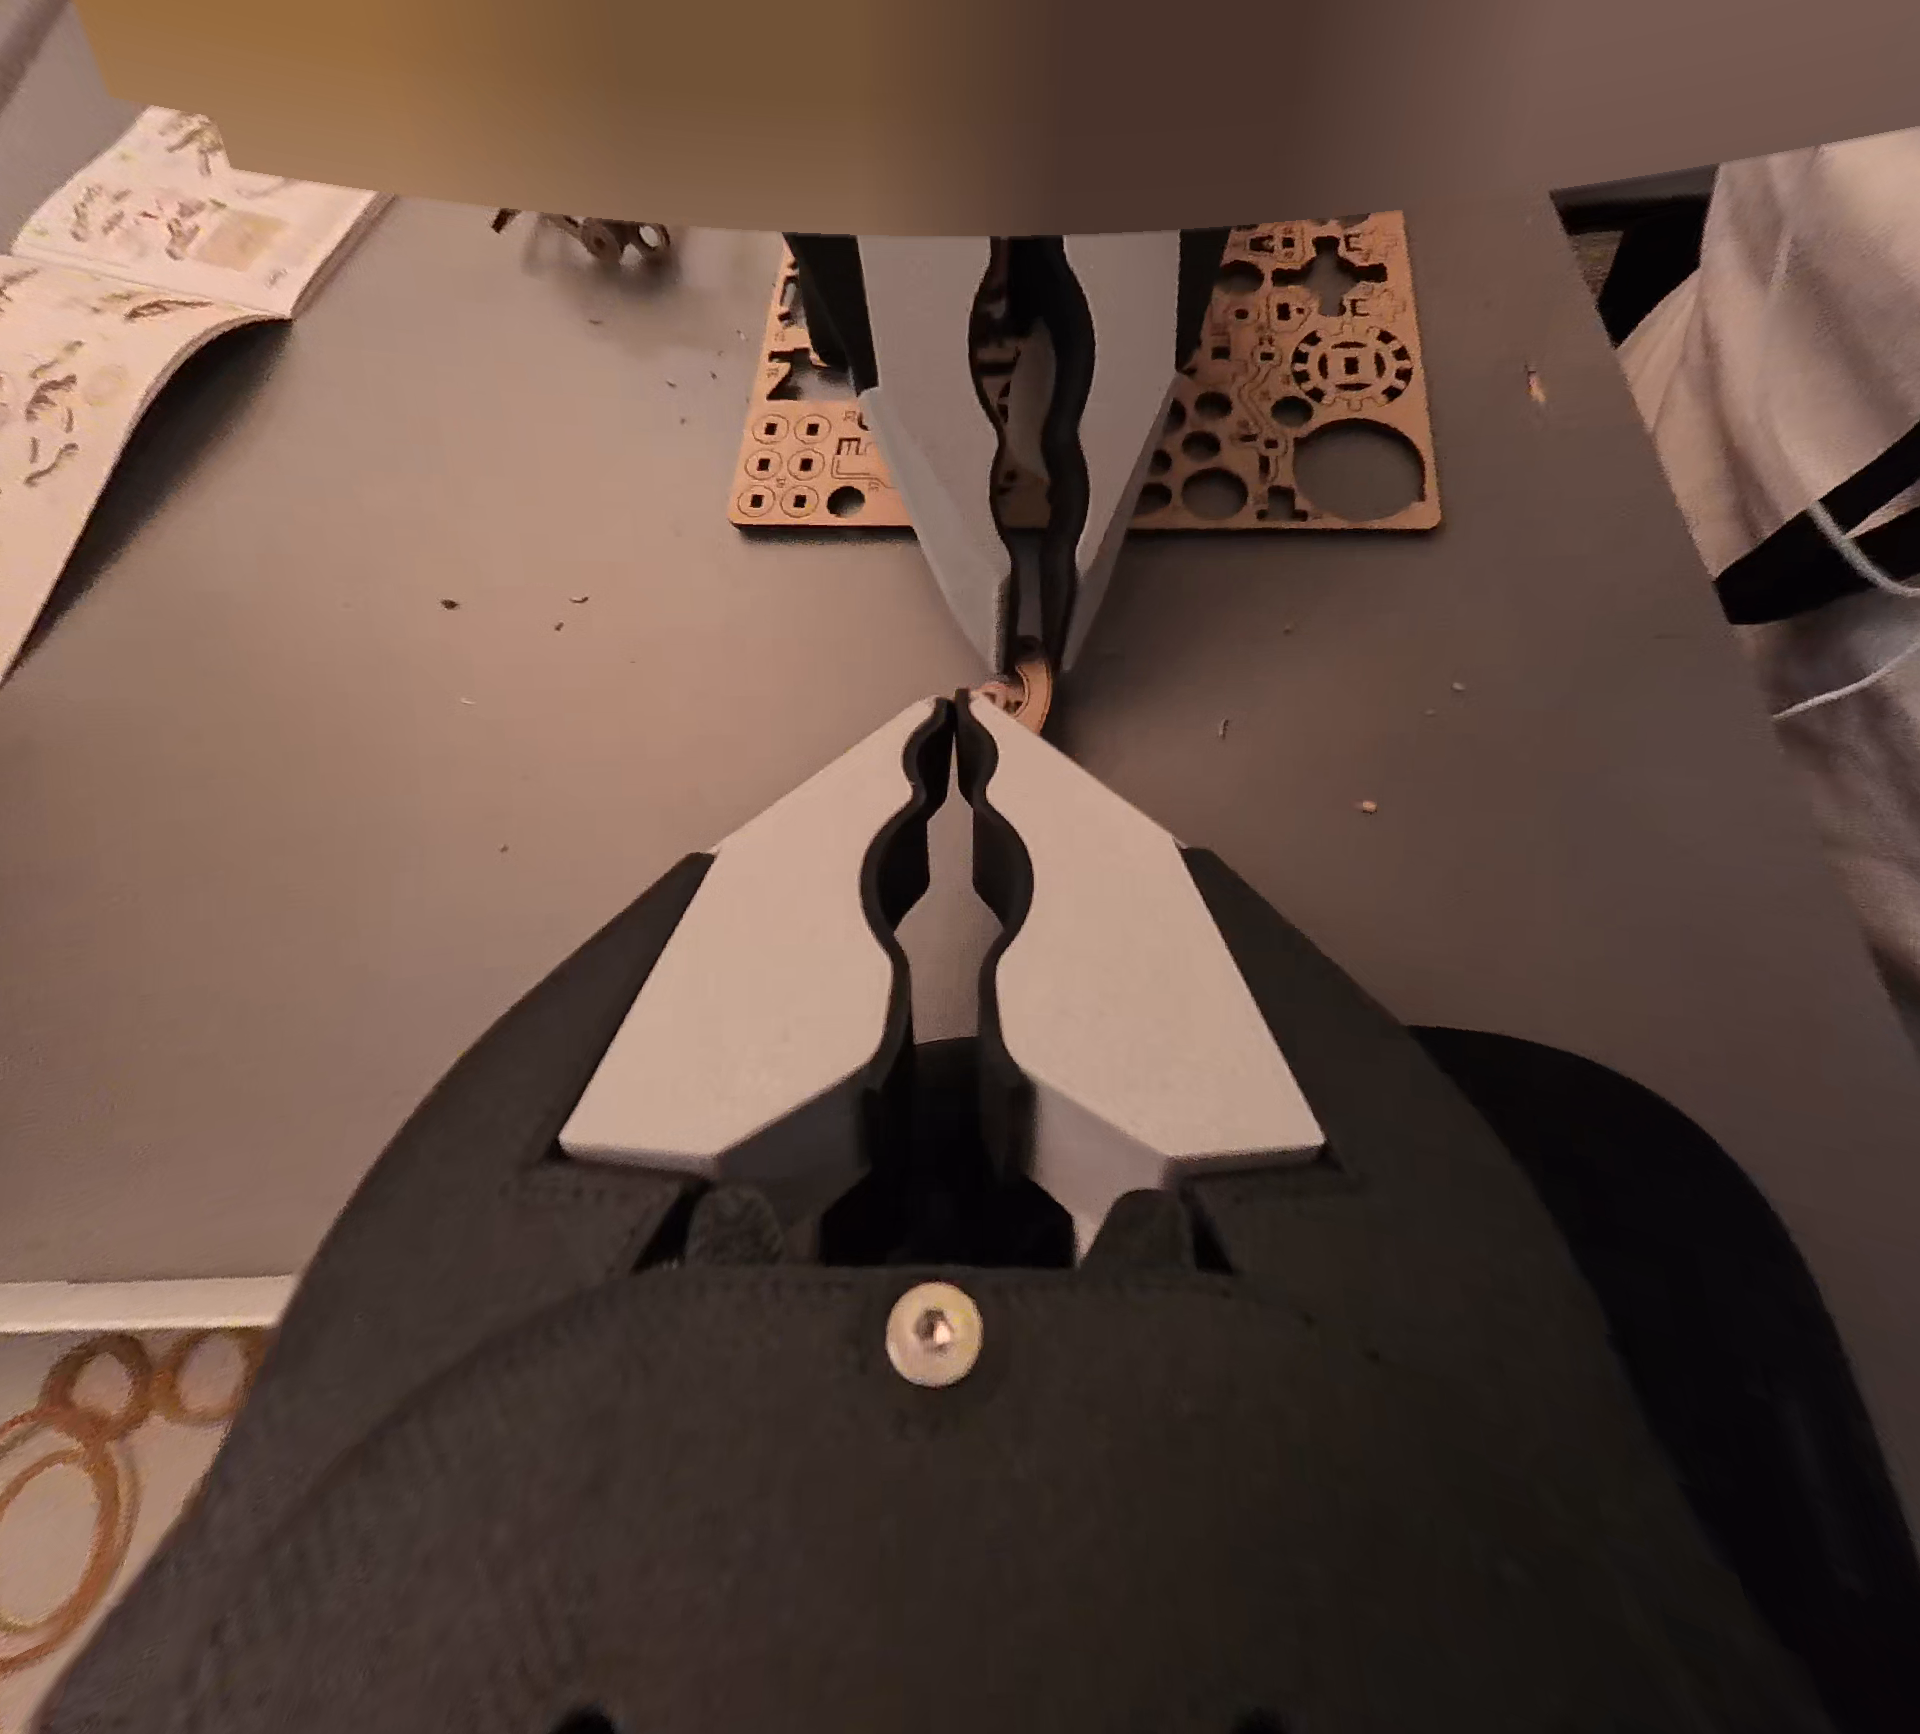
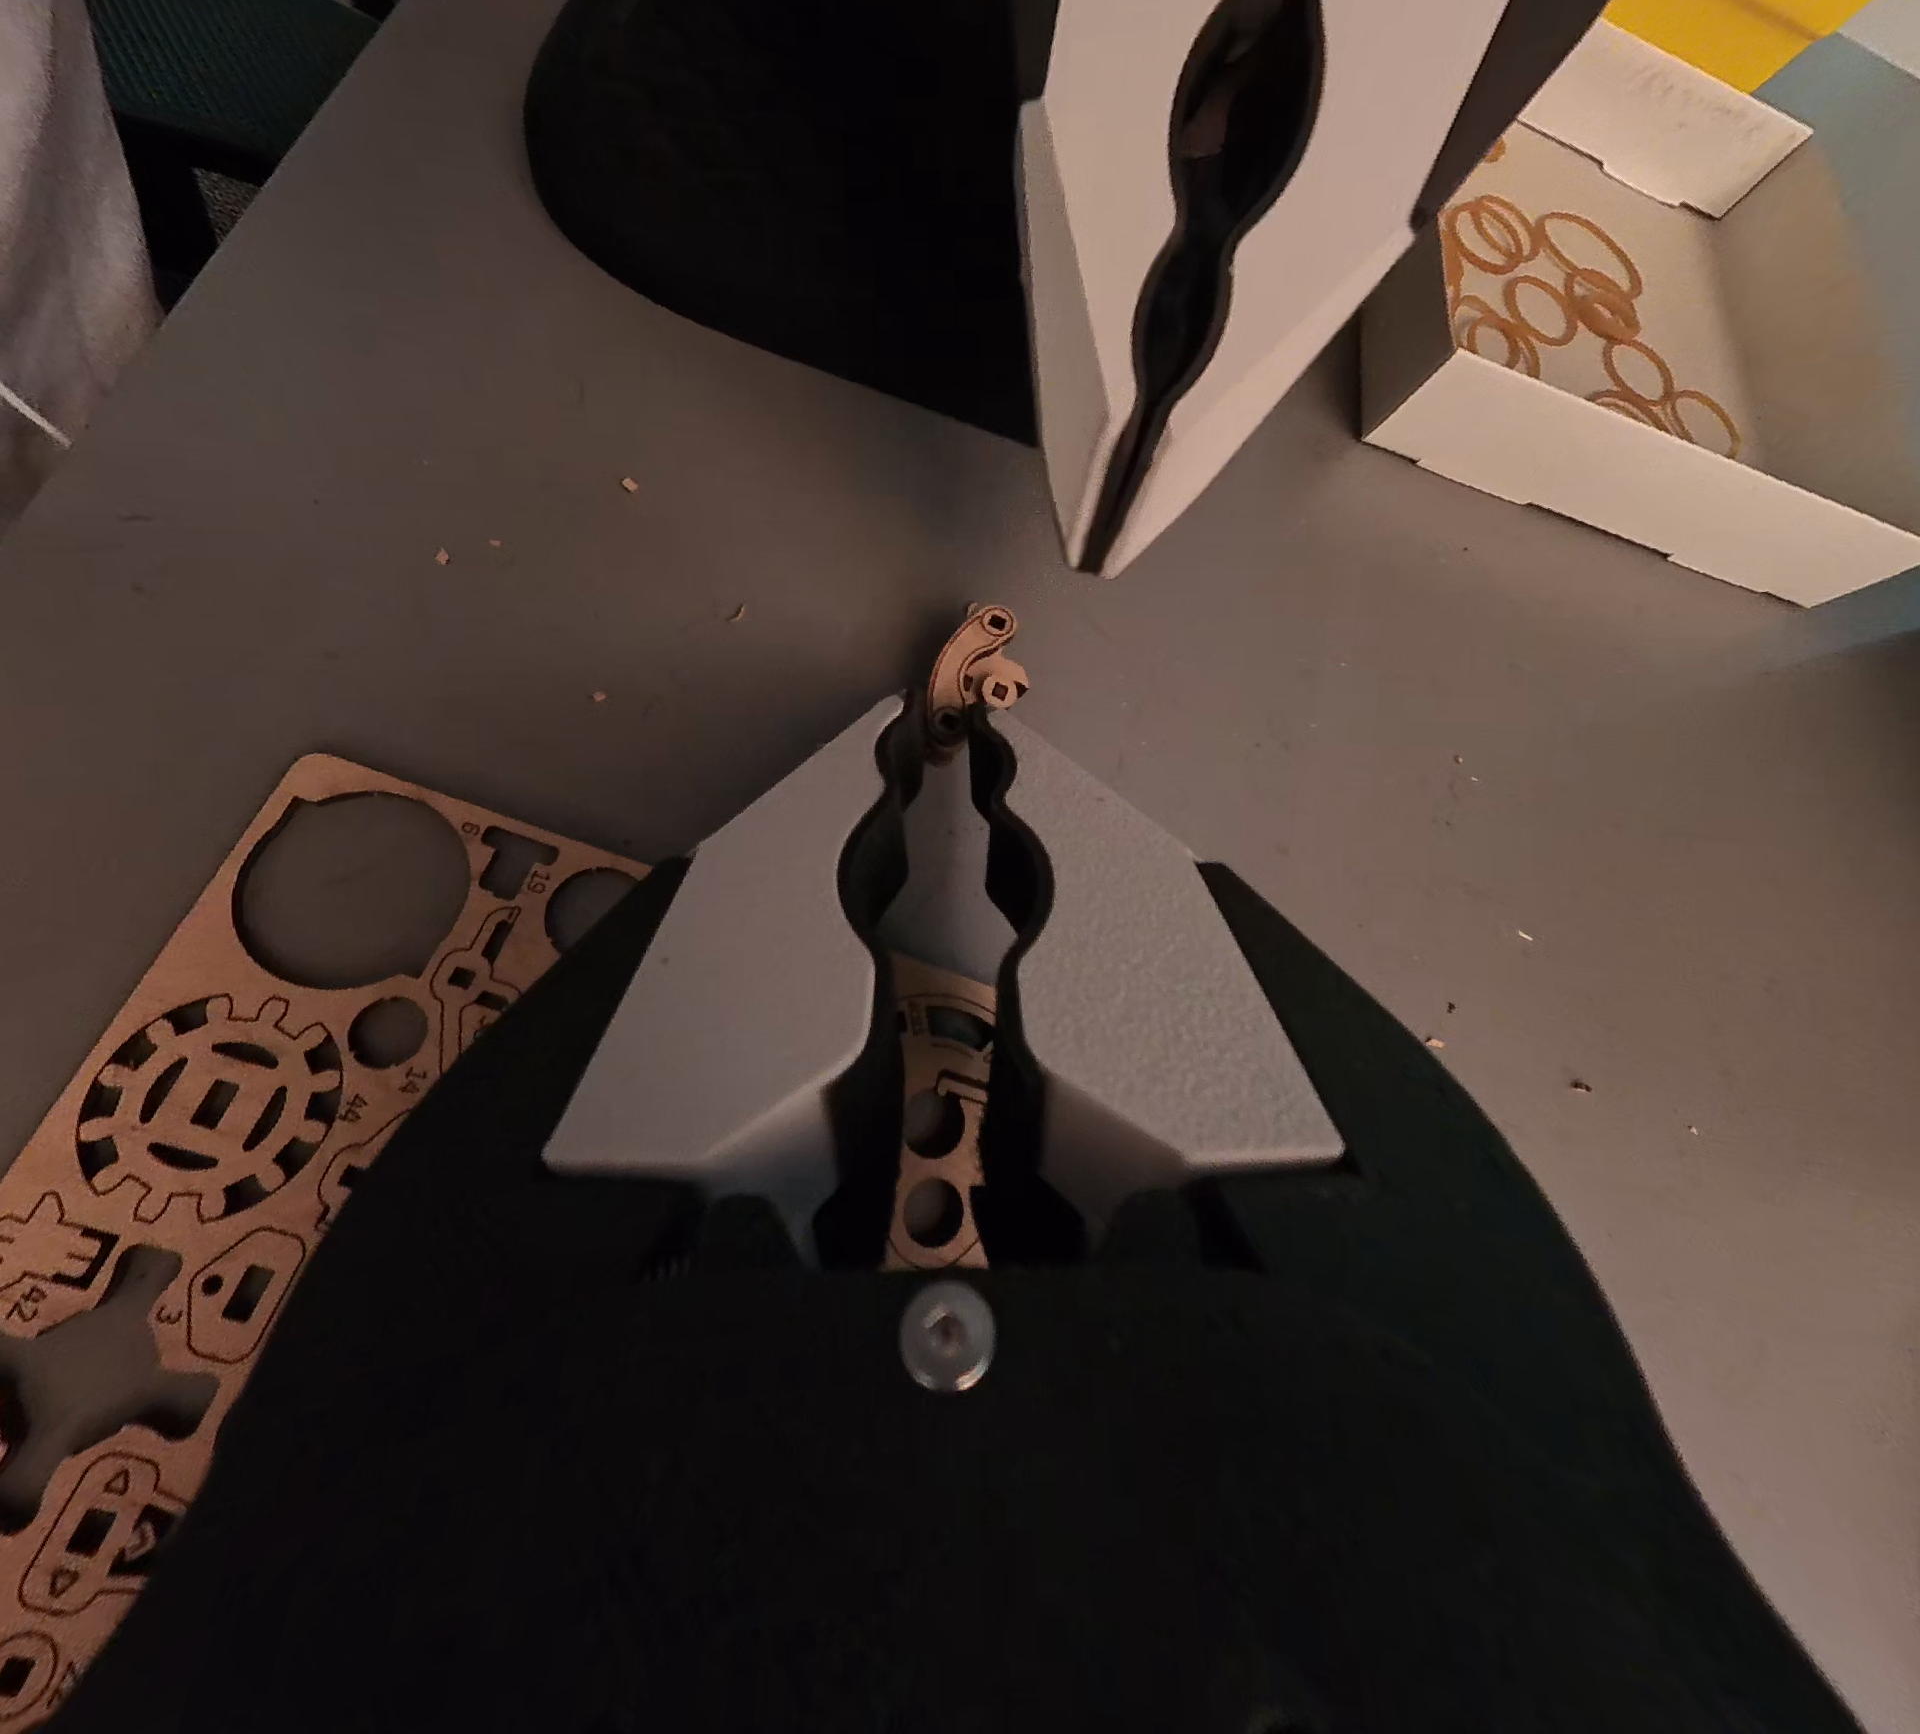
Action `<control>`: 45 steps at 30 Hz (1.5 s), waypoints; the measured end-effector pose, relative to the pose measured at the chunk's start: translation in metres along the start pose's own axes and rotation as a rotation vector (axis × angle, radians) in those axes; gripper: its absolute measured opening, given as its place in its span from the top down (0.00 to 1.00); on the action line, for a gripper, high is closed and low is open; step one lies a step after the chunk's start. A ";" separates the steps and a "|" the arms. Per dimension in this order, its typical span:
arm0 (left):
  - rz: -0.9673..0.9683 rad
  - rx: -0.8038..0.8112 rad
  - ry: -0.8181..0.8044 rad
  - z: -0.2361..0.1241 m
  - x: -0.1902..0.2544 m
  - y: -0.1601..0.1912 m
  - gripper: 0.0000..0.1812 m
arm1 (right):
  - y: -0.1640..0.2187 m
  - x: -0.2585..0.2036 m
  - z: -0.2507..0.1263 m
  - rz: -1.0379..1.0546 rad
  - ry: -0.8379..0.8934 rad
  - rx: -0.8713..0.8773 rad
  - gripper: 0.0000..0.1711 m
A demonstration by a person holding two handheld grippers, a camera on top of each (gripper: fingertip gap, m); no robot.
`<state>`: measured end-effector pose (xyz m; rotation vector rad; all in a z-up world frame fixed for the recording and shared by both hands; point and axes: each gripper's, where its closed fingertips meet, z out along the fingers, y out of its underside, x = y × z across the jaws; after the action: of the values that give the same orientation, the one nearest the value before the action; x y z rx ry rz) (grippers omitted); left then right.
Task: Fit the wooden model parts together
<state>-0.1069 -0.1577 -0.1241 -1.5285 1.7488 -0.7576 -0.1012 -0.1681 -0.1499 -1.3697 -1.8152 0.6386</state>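
The right gripper (image 2: 951, 728), grey-fingered with wavy black rubber pads, pinches a small curved light-brown wooden model part (image 2: 971, 666) at its very tips. The part stands up past the fingertips toward 12 o'clock in the right wrist view, showing two little square-holed lugs. The left gripper (image 1: 954, 702), of the same build, has its fingers pressed together at the tips; whether anything is caught between them cannot be told. In the left wrist view its tips sit just beside the small part, at 6 o'clock of it, and the right gripper comes down from 12 o'clock. In the right wrist view the left gripper's tips hang near the part at 1 o'clock, with a sliver of grey table (image 2: 1351, 853) visible between them.

A flat laser-cut plywood sheet with punched-out gear and circle shapes (image 2: 208, 1113) lies on the table at 8 o'clock in the right wrist view. A white cardboard box of tan rubber bands (image 2: 1558, 437) sits at 2 o'clock, and a black rounded pad (image 2: 748, 157) at 11 o'clock. An open printed instruction booklet (image 1: 135, 282) lies at 10 o'clock in the left wrist view.
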 end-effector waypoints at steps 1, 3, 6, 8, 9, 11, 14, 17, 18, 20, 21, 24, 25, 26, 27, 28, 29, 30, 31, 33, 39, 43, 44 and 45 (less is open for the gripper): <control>0.031 -0.004 0.002 0.001 0.002 0.002 0.99 | 0.000 0.000 0.000 0.001 0.000 0.000 0.96; 0.078 -0.039 0.006 0.007 0.006 0.009 0.94 | 0.000 0.000 0.000 0.002 -0.001 0.002 0.96; 0.103 -0.077 0.014 0.011 0.009 0.013 0.91 | 0.000 0.000 0.000 0.005 -0.002 0.003 0.96; 0.104 -0.071 0.018 0.011 0.009 0.012 0.93 | 0.000 0.000 0.000 0.005 -0.001 0.003 0.96; 0.107 -0.066 0.016 0.011 0.008 0.011 0.94 | 0.000 0.000 0.000 0.005 -0.001 0.003 0.96; 0.124 -0.068 0.020 0.012 0.009 0.012 0.97 | 0.000 0.000 0.000 0.008 -0.002 0.003 0.96; 0.156 -0.082 0.038 0.014 0.014 0.014 1.00 | 0.000 0.001 0.000 0.013 0.000 0.005 0.96; 0.154 -0.088 0.040 0.014 0.014 0.015 0.98 | 0.000 0.002 0.000 0.016 0.003 0.006 0.96; 0.151 -0.090 0.040 0.014 0.013 0.015 0.97 | 0.001 0.002 0.000 0.016 0.004 0.006 0.96; 0.156 -0.095 0.028 0.014 0.012 0.015 0.96 | 0.001 0.003 0.000 0.017 0.007 0.005 0.96; 0.158 -0.097 0.026 0.014 0.012 0.015 0.96 | 0.001 0.003 0.000 0.017 0.007 0.006 0.96; 0.154 -0.096 0.015 0.015 0.010 0.014 0.95 | 0.001 0.003 0.000 0.017 0.007 0.006 0.96; 0.151 -0.096 0.006 0.015 0.008 0.014 0.94 | 0.002 0.003 0.000 0.015 0.006 0.007 0.96; 0.152 -0.099 0.001 0.016 0.007 0.015 0.93 | 0.001 0.002 0.000 0.015 0.003 0.009 0.96; 0.153 -0.103 0.003 0.016 0.008 0.015 0.93 | 0.001 0.002 0.000 0.015 0.003 0.009 0.96; 0.153 -0.105 0.007 0.016 0.008 0.015 0.94 | 0.001 0.002 0.000 0.014 0.003 0.008 0.96; 0.154 -0.106 0.012 0.016 0.009 0.015 0.95 | 0.001 0.002 0.000 0.014 0.003 0.007 0.96; 0.152 -0.106 0.015 0.017 0.009 0.015 0.95 | 0.002 0.002 0.000 0.015 0.003 0.008 0.96; 0.149 -0.105 0.017 0.017 0.009 0.015 0.95 | 0.002 0.003 0.000 0.015 0.003 0.009 0.96; 0.141 -0.103 0.018 0.017 0.008 0.015 0.95 | 0.002 0.003 0.000 0.013 0.007 0.008 0.96; 0.137 -0.102 0.017 0.017 0.007 0.015 0.95 | 0.005 0.006 -0.001 0.019 0.022 -0.006 0.94; 0.132 -0.102 0.017 0.017 0.007 0.015 0.95 | 0.005 0.007 -0.003 0.032 0.024 -0.001 0.93; 0.131 -0.102 0.016 0.017 0.006 0.015 0.95 | 0.004 0.008 -0.004 0.038 0.026 0.001 0.93; 0.131 -0.102 0.016 0.017 0.006 0.015 0.95 | 0.005 0.008 -0.005 0.041 0.027 -0.002 0.93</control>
<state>-0.1026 -0.1618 -0.1474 -1.4607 1.9040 -0.6253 -0.0956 -0.1590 -0.1491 -1.4136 -1.7716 0.6367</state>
